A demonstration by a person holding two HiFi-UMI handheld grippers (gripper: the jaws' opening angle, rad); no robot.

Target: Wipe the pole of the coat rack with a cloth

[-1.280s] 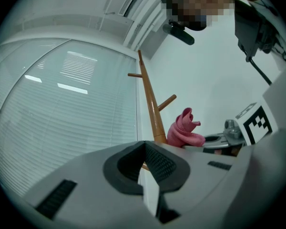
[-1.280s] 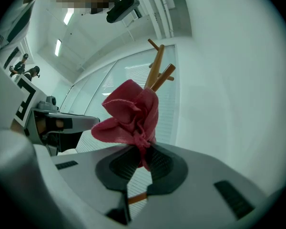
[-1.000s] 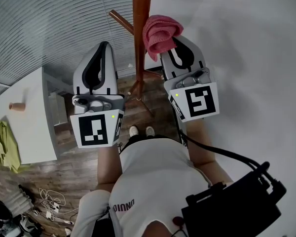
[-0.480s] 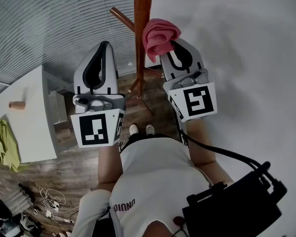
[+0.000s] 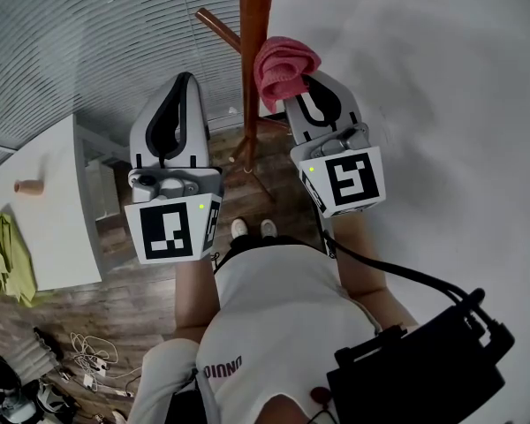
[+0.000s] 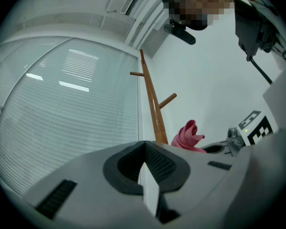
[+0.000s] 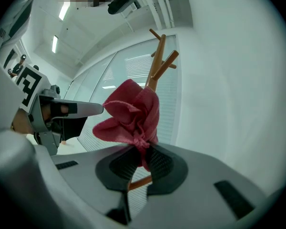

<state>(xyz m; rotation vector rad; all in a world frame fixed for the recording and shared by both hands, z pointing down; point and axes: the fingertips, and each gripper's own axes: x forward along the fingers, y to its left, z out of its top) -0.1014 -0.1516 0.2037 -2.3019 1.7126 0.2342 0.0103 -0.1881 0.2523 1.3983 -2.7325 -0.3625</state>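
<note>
The brown wooden pole of the coat rack stands straight ahead between my two grippers. My right gripper is shut on a bunched pink cloth, which presses against the pole's right side. In the right gripper view the cloth bulges out of the jaws of that gripper and hides most of the pole. My left gripper hangs left of the pole, apart from it, shut and holding nothing. The left gripper view shows the pole and cloth beyond that gripper.
A slanted peg sticks out left of the pole, and the rack's feet spread on the wood floor. A white table at left carries a green cloth. Cables lie on the floor. A white wall fills the right.
My right gripper and the pink cloth have shifted slightly left, closer against the pole. The left gripper has barely moved.
</note>
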